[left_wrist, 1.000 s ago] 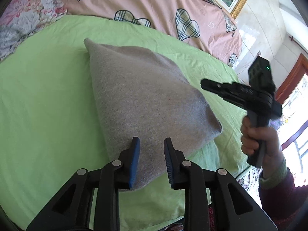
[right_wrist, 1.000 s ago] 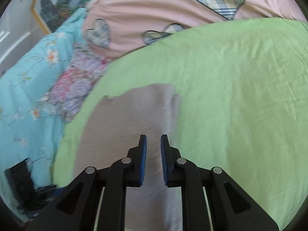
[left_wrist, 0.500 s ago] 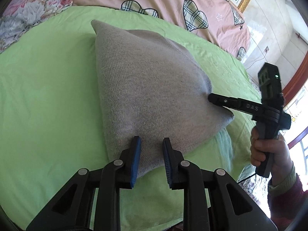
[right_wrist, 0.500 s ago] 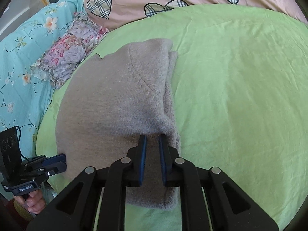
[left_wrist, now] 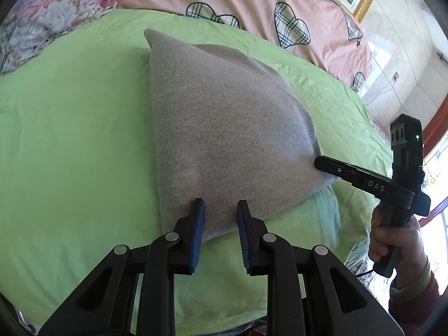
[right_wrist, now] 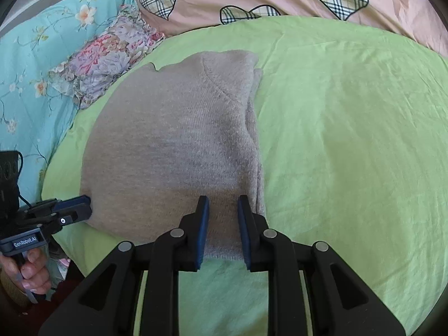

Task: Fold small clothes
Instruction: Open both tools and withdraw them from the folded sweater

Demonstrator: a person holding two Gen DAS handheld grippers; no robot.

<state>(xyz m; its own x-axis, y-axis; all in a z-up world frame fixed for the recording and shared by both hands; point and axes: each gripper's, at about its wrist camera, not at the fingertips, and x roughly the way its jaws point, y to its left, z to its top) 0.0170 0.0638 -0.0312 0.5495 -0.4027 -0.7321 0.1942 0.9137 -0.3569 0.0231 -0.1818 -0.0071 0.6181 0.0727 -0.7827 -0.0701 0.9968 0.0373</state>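
A folded grey knit garment [left_wrist: 224,128] lies flat on the green sheet [left_wrist: 70,128]; it also shows in the right wrist view [right_wrist: 173,151]. My left gripper [left_wrist: 219,210] is open, its jaws over the garment's near edge with cloth between them. My right gripper [right_wrist: 222,204] is open over the garment's near corner, with cloth between its jaws. The right gripper also shows from the side in the left wrist view [left_wrist: 317,162], its tip at the garment's right corner. The left gripper shows in the right wrist view [right_wrist: 84,204] at the garment's left edge.
A pink quilt with plaid hearts [left_wrist: 252,2] lies along the far side of the bed. A floral pillow [right_wrist: 106,56] and a turquoise flowered cover [right_wrist: 30,64] lie to the left. The bed's edge runs close under both grippers. The wall and a window [left_wrist: 436,151] are on the right.
Both grippers have come down to the garment's near edge. The right gripper's jaws have opened wider; the garment has settled flat on the sheet.
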